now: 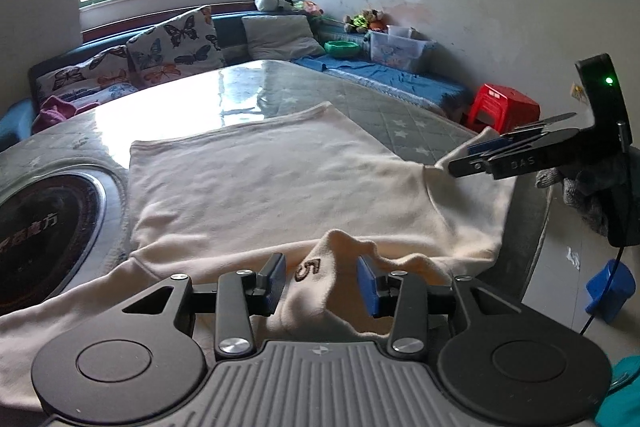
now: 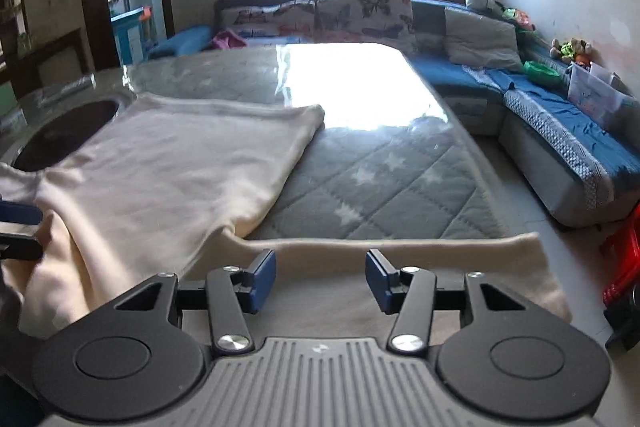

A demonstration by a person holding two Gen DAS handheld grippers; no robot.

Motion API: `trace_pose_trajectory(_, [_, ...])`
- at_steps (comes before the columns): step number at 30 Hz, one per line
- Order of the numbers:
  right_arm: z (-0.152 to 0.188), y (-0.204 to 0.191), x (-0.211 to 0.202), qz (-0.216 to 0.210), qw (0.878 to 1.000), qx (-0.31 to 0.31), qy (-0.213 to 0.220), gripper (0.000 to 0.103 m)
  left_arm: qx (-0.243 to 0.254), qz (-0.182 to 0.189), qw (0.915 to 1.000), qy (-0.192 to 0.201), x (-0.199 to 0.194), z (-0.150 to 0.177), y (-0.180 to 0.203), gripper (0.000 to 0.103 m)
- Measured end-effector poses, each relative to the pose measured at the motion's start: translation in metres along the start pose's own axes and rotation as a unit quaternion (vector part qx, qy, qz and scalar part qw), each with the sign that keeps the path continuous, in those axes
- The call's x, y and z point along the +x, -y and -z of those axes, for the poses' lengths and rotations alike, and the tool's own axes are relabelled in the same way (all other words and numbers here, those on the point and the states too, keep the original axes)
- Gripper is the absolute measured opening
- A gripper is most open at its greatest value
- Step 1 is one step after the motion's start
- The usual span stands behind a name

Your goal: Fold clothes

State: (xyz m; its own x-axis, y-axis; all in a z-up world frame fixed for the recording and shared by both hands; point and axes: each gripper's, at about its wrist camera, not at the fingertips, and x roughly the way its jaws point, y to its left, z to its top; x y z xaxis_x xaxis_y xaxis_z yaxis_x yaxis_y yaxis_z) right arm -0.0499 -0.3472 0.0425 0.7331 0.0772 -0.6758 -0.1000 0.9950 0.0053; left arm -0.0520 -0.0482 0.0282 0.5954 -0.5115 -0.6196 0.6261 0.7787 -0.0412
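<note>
the cream shirt (image 1: 256,183) lay spread on the counter (image 1: 400,115), with its hem at the far end and its neck end near the front edge. so its long way ran from the front edge to the far end of the counter. the body lay mostly flat and smooth, but no fold showed in it yet, so most of the folding was still to do, i think. the left gripper (image 1: 321,283) sat at a bump of cloth with a "5" on it, and its fingers (image 1: 276,277) were spread with the bump between them, not squeezing it. the right gripper (image 2: 321,279) hung over a sleeve (image 2: 400,259) lying along the front edge, its fingers (image 2: 262,277) also spread and holding nothing. both sleeves still needed folding in.
</note>
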Motion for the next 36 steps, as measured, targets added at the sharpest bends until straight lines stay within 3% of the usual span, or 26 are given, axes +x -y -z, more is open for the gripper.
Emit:
trace_pose_trajectory(4, [0.006, -0.007, 0.007, 0.003, 1.000, -0.008, -0.008, 0.054, 0.007, -0.004, 1.0000, -0.003, 0.002, 0.005, 0.000, 0.014])
trace_pose_trajectory(10, [0.007, -0.005, 0.007, 0.004, 1.000, -0.005, -0.011, 0.060, 0.019, -0.010, 0.9996, 0.019, -0.023, 0.012, -0.002, 0.005])
trace_pose_trajectory(18, [0.007, -0.005, 0.007, 0.010, 1.000, -0.011, -0.013, 0.066, 0.038, -0.011, 0.9992, 0.005, -0.046, 0.029, 0.000, 0.005])
trace_pose_trajectory(24, [0.006, -0.005, 0.005, 0.014, 1.000, -0.010, -0.015, 0.070, 0.047, -0.009, 0.9987, 0.014, -0.047, 0.022, 0.005, 0.010])
trace_pose_trajectory(26, [0.006, -0.005, 0.003, 0.016, 1.000, -0.014, -0.015, 0.079, 0.048, -0.013, 0.9986, 0.017, -0.047, 0.019, 0.006, 0.018])
trace_pose_trajectory(30, [0.004, -0.010, -0.005, 0.012, 1.000, -0.024, -0.009, 0.079, 0.050, -0.016, 0.9985, 0.017, -0.046, 0.019, 0.006, 0.036])
trace_pose_trajectory(36, [-0.009, -0.032, -0.025, -0.040, 0.998, -0.051, 0.004, 0.080, 0.063, -0.013, 0.9977, 0.019, -0.040, 0.018, 0.009, 0.037])
